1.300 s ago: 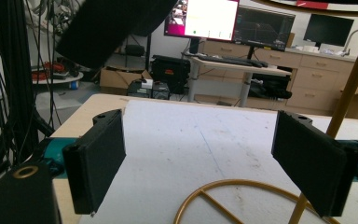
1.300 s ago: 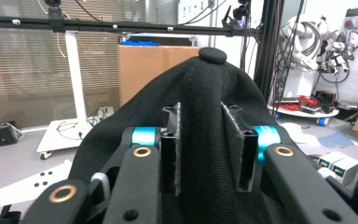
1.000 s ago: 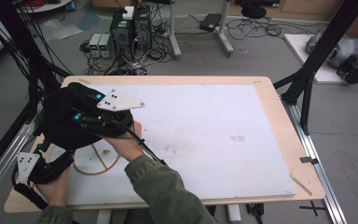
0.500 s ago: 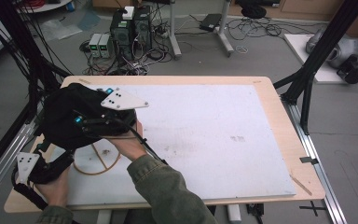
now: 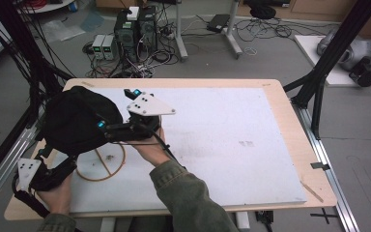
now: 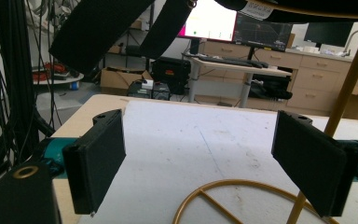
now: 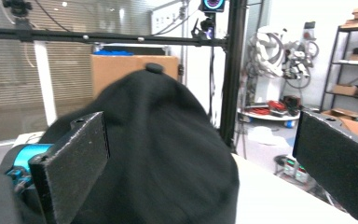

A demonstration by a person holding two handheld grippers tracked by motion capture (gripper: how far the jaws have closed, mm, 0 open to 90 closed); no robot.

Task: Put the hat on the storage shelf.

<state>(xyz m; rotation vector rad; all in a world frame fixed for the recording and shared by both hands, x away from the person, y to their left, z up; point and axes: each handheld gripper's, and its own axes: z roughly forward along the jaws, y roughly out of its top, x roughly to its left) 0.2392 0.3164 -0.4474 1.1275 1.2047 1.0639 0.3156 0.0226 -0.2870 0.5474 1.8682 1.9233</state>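
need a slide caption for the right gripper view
Right gripper with jaws open, facing a black cap perched on its stand, lab shelves behind.

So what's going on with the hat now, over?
Right tool open, just let go. Left tool open, low by stand base. Black cap sits on gold stand. Nothing in the way.
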